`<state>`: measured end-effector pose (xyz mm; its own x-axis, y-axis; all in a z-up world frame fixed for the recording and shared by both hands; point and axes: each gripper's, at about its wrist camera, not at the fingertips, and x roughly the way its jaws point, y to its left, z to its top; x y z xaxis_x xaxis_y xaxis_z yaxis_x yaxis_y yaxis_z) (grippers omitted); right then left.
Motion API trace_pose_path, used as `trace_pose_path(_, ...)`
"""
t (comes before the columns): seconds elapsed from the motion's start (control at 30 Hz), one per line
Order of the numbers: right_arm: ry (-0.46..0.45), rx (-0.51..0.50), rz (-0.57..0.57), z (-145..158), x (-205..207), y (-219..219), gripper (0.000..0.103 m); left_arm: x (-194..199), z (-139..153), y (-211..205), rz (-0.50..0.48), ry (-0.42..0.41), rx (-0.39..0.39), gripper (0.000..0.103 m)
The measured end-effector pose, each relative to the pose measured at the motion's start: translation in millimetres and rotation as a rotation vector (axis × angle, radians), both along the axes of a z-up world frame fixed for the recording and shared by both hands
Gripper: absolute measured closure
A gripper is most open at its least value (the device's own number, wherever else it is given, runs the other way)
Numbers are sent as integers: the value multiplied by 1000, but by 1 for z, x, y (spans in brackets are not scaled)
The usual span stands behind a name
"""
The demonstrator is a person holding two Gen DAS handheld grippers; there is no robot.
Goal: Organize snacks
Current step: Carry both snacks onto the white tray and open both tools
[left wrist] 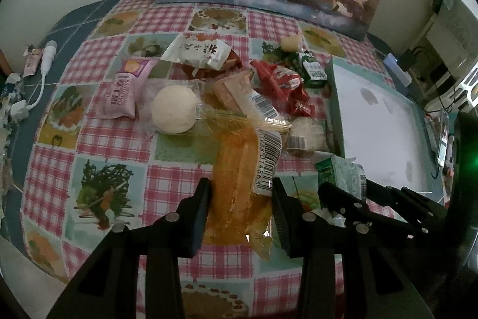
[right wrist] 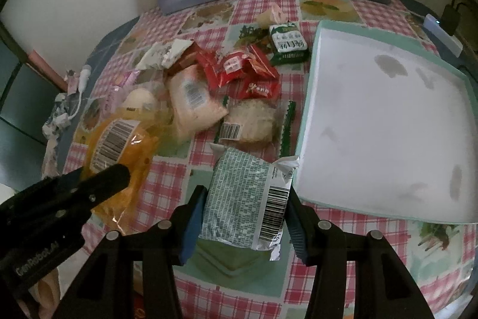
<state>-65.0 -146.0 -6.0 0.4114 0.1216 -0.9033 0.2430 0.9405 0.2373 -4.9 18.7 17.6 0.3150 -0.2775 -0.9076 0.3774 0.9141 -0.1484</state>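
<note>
From the left wrist, the left gripper (left wrist: 240, 199) straddled a long orange crinkly-plastic bread packet (left wrist: 239, 184) on the checked tablecloth (left wrist: 113, 136), jaws spread; probably soft, slippery, best pinched mid-length. From the right wrist, the right gripper (right wrist: 245, 217) bracketed a pale-green printed snack pouch (right wrist: 242, 199), unclenched, beside the empty mint-rimmed white tray (right wrist: 310, 115).
</note>
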Motion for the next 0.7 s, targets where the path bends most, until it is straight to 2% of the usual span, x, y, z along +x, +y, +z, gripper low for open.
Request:
trace_pose_path(0.17,-14,0,-20,3,-1,-1,49,-1,6,1,7,-15,3,61)
trace_pose_path(0.37,-42,-17,-97,10,6,-18,49,4,15,-14,-5,-27,13,61)
trace_pose_path(0.53,-79,-127,-227,23,14,-51,49,20,27,-53,-34,-35,9,61)
trace_pose_path(0.7,-66,-125,-357,21,16,-91,49,32,30,-99,-68,-22,0,61)
